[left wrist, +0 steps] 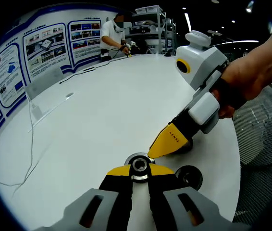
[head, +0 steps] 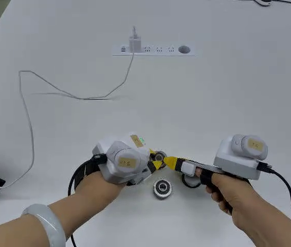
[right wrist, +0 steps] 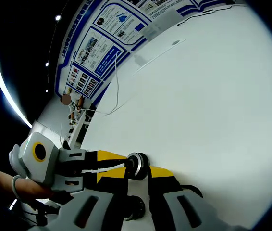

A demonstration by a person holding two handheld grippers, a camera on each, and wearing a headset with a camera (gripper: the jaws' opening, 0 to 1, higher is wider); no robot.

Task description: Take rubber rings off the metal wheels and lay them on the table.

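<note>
Peeling time: left gripper (head: 157,163) is clamped on the metal wheel (left wrist: 140,165) by the near edge of the table (head: 212,92). Right gripper (left wrist: 157,150) touches its rubber ring (left wrist: 128,160), can't tell if it's pinching. I'd hold the wheel steady and roll the ring off sideways.

Nothing can be read for certain: the small dark lettering on the yellow fingertip (left wrist: 170,139) of the right tool (left wrist: 161,147), the print on the wall posters (left wrist: 44,45) and the tan sticker (head: 127,162) on the left tool (head: 157,164) are all too small or blurred.
</note>
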